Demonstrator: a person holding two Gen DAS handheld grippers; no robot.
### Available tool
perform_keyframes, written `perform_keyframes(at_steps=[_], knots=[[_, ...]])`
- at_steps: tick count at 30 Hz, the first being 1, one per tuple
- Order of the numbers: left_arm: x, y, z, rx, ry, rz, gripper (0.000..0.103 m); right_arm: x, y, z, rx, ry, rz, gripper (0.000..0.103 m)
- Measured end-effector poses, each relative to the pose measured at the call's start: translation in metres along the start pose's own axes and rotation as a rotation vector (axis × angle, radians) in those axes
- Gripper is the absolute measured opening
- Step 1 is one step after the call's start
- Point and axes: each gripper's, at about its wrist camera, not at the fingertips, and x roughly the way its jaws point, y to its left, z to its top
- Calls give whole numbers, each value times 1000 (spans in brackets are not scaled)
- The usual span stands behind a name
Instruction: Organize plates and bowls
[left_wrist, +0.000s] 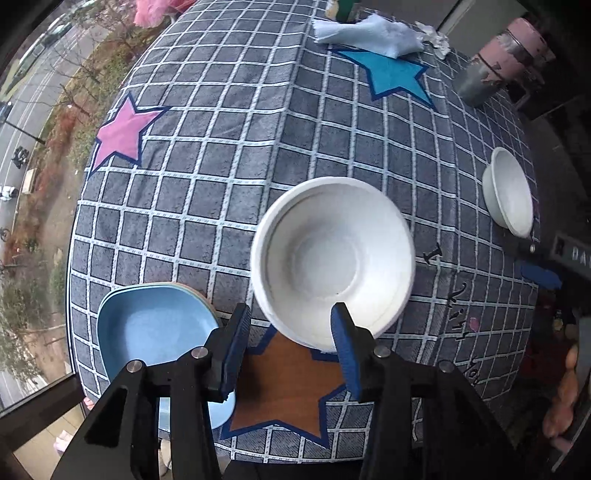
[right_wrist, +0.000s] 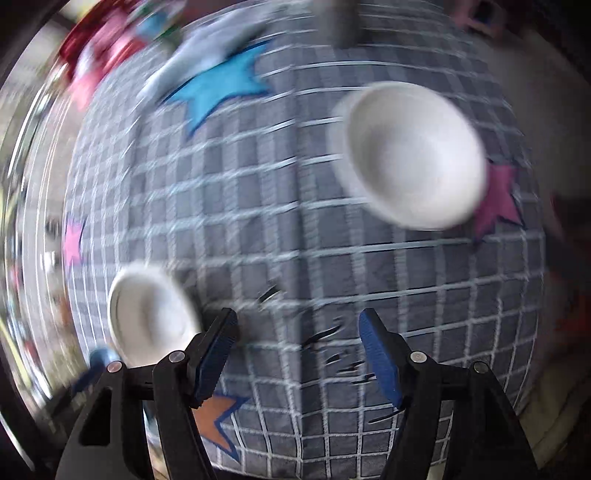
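A white bowl (left_wrist: 332, 258) sits on the checked tablecloth just ahead of my left gripper (left_wrist: 291, 325), which is open, its right fingertip at the bowl's near rim. A stack of light blue plates (left_wrist: 155, 328) lies at the near left table edge. A second white bowl (left_wrist: 508, 192) sits at the far right. The right wrist view is blurred: my right gripper (right_wrist: 295, 328) is open and empty above the cloth, with a white bowl (right_wrist: 413, 155) ahead to the right and another white bowl (right_wrist: 147, 314) at near left.
The grey checked tablecloth (left_wrist: 221, 166) carries pink, blue and orange stars. A crumpled light blue cloth (left_wrist: 369, 33) and a pink-grey tumbler (left_wrist: 495, 62) stand at the far edge. The other gripper's blue pad (left_wrist: 539, 275) shows at right. A window is on the left.
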Motion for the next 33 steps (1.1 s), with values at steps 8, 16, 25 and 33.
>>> perform_keyframes(at_steps=[8,16,25,33], knots=[[-8,-65,30,76,26,-93,49,-16,-108,60,181,-85,-78,70],[16,-179,107,121,32,-92,54,-11,-123,96,17,-61,-132,70],[64,-236,139,148,77,-38,54,6,-119,121,-114,-44,-110,70],[81,-241,153,122,72,-8,55,22,-127,138,-143,-31,-98,70]])
